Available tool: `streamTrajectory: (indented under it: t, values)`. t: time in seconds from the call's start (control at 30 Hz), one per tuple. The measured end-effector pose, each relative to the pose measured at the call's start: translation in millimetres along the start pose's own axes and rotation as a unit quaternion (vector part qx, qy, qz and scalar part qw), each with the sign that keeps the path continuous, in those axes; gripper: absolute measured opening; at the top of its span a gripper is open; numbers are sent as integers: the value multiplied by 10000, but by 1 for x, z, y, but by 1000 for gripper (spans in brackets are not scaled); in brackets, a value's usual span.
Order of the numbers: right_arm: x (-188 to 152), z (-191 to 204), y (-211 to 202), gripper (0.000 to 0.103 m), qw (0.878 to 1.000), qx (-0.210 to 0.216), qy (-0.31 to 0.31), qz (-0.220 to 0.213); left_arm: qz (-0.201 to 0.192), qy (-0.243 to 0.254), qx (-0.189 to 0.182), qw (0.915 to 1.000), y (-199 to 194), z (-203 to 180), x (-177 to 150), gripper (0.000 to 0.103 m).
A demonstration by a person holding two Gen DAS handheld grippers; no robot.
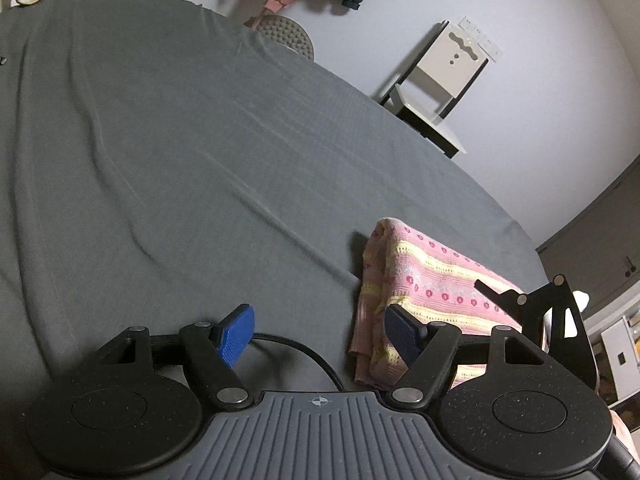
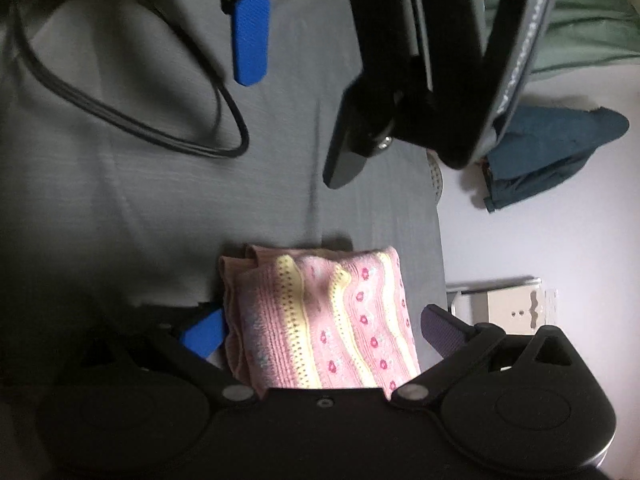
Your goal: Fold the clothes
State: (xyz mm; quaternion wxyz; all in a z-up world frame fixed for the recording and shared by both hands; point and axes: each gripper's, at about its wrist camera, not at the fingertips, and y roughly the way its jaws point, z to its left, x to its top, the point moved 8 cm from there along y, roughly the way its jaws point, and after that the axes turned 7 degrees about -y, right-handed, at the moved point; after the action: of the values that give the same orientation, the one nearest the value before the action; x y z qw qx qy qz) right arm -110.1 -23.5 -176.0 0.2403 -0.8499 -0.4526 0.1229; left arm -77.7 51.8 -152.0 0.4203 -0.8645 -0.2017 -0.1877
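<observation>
A folded pink and yellow knit garment (image 1: 432, 280) lies on the grey sheet (image 1: 180, 160) near its right edge. My left gripper (image 1: 320, 338) is open, hovering over bare sheet just left of the garment, and its right pad (image 1: 402, 340) overlaps the garment's near corner. In the right wrist view the garment (image 2: 320, 320) sits between the wide-apart fingers of my open right gripper (image 2: 324, 334). Its left pad (image 2: 204, 336) is at the folded edge, and the right pad (image 2: 444, 330) stands apart from the cloth. The left gripper's blue pad (image 2: 250, 32) hangs above.
A black cable (image 2: 120, 120) loops on the sheet to the left. Beyond the sheet's edge stand a white chair (image 1: 436, 80) and a grey round cushion (image 1: 288, 36). Dark teal clothing (image 2: 552, 152) lies on the floor. Green fabric (image 2: 592, 20) shows at far right.
</observation>
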Motion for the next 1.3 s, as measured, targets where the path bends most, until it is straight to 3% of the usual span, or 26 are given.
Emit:
streamTrajectory:
  t: [0.2,0.33,0.53,0.7,0.9,1.0,1.07,1.13,1.3]
  values:
    - [-5,1,6,103,9988,-61,-374,304,34,14,-41,10000,-1,0,-2,73]
    - [-2,3,9,103,9986,-203,-464,136,44,-11,-73,10000,0,1,-3,73]
    - [3,-9,19,103,9993,-332,-121,-132,107,-181,-119,9997,3,4,-1,73]
    - [0,-11,22,99,9987,-413,82,-295,280,-529,-410,9974,13,3,-4,73]
    - [-1,-2,15,77,9976,-463,133,-495,484,-944,-679,9920,26,1,-10,73]
    - [-2,4,12,59,9971,-483,168,-557,633,-1258,-775,9870,35,1,-14,95]
    - [-2,7,10,35,9968,-495,191,-599,626,-1458,-879,9834,40,0,-17,96]
    - [-2,11,8,24,9964,-508,215,-640,684,-1612,-983,9796,47,-3,-20,96]
    - [-8,-6,-5,23,9902,-503,999,-841,902,-1754,-1198,9730,74,-17,-31,96]
